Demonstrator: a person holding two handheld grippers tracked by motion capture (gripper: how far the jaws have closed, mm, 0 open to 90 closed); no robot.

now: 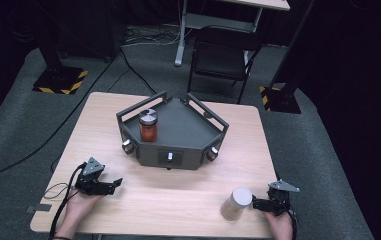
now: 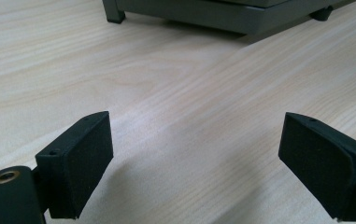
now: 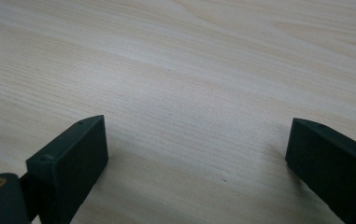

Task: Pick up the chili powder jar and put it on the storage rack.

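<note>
The left gripper (image 1: 109, 186) lay low over the near left part of the wooden table (image 1: 178, 200), held in a hand (image 1: 80, 204) that came in from the near edge. In the left gripper view its two black jaws stood wide apart with only bare wood grain between them, and the foot and base of the grey tray showed at the far edge of that picture.

The right gripper (image 1: 256, 204) sat near the table's near right corner, its jaws pointing left toward a white cylindrical cup (image 1: 236, 202) that stood upright just beside them — whether they touched it could not be told from the high view. In the right gripper view the pads (image 3: 80, 165) were spread apart over empty tabletop, nothing held.

Toward the far middle of the table stood a dark grey tray (image 1: 188, 131) with low rails along its far sides and knobs on its near faces. Inside it, at the left, stood a jar (image 1: 148, 125) with reddish contents and a silver lid — upright, well apart from both grippers.
</note>
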